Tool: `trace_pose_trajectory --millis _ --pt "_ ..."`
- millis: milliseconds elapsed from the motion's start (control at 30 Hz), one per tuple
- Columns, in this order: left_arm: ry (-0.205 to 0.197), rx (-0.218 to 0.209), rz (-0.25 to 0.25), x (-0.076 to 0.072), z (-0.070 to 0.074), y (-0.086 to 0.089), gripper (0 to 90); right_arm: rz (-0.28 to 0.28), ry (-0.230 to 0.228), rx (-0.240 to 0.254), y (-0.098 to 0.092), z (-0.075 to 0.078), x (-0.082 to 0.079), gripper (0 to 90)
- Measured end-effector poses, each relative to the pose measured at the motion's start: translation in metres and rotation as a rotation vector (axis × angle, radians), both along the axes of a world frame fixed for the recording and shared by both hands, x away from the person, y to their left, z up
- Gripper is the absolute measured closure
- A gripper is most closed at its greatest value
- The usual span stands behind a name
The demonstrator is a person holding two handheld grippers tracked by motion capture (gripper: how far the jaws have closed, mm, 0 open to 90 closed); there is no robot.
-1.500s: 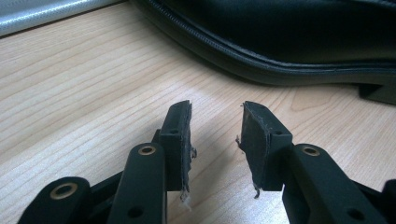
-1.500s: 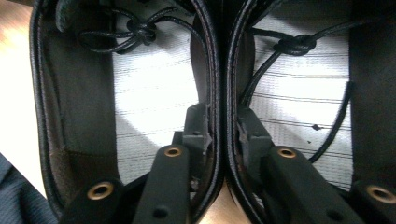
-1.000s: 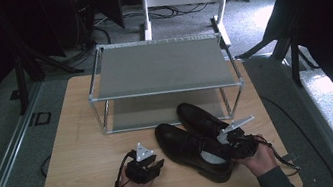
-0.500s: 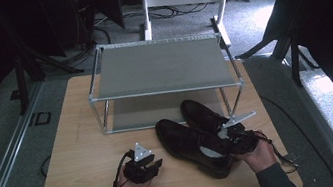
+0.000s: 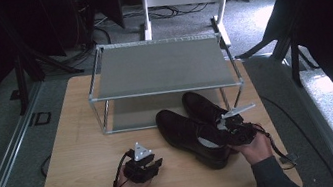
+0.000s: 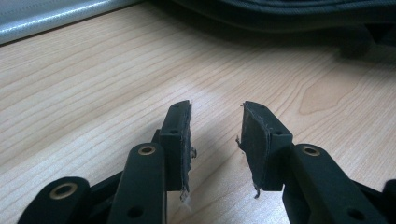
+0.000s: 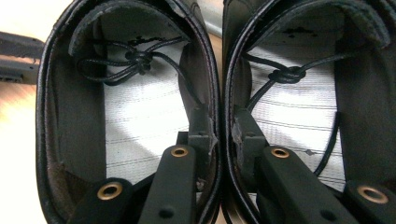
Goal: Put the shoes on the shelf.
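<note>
Two black leather lace-up shoes [image 5: 183, 131] [image 5: 200, 104] lie side by side on the wooden table [image 5: 82, 152], toes toward the rack. My right gripper [image 5: 225, 132] is shut on their two adjoining inner walls. In the right gripper view one jaw sits inside the left shoe [image 7: 70, 93] and the other inside the right shoe [image 7: 369, 116], so the right gripper [image 7: 222, 128] pinches both collars together. My left gripper [image 5: 153, 166] rests low over the table near the front edge. Its jaws are open in the left gripper view [image 6: 217, 126], with bare wood between them.
A two-tier metal rack [image 5: 160, 66] stands at the back of the table, just beyond the shoe toes. The sole of a shoe [image 6: 289, 14] lies ahead of the left gripper. Dark floor, cables and stands surround the table.
The right gripper and the pair of shoes have shifted a little toward the rack. The left gripper has stayed where it was.
</note>
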State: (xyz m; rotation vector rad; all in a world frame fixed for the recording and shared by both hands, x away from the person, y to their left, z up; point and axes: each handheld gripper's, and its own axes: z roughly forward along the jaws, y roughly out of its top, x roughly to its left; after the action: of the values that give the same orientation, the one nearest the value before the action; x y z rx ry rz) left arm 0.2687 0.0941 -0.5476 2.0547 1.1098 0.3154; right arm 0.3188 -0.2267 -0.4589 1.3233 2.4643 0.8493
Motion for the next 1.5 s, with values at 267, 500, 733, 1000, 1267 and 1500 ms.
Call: trace_pose_trajectory --millis 267,500,733,1000,1267,1500 --pt "-0.001 0.000 0.007 0.000 0.000 0.002 62.9 -0.026 -0.004 0.022 0.008 -0.003 0.014 80.6" --pt "-0.003 0.003 0.008 0.001 0.000 0.001 62.9 -0.064 -0.019 0.037 0.016 -0.006 0.024 80.6" --pt "-0.011 0.008 0.010 0.004 0.000 0.000 63.0 -0.069 -0.031 0.025 0.025 -0.006 0.033 80.6" --pt "-0.031 0.000 0.035 0.011 0.003 -0.001 63.0 -0.076 -0.036 0.050 0.036 -0.007 0.041 80.6" --pt "-0.089 -0.025 0.096 0.034 0.021 -0.020 73.9 -0.096 -0.058 0.063 0.046 -0.004 0.046 80.6" --pt "-0.127 -0.047 0.107 0.037 0.031 -0.043 83.9 -0.113 -0.063 0.087 0.049 -0.002 0.051 80.5"
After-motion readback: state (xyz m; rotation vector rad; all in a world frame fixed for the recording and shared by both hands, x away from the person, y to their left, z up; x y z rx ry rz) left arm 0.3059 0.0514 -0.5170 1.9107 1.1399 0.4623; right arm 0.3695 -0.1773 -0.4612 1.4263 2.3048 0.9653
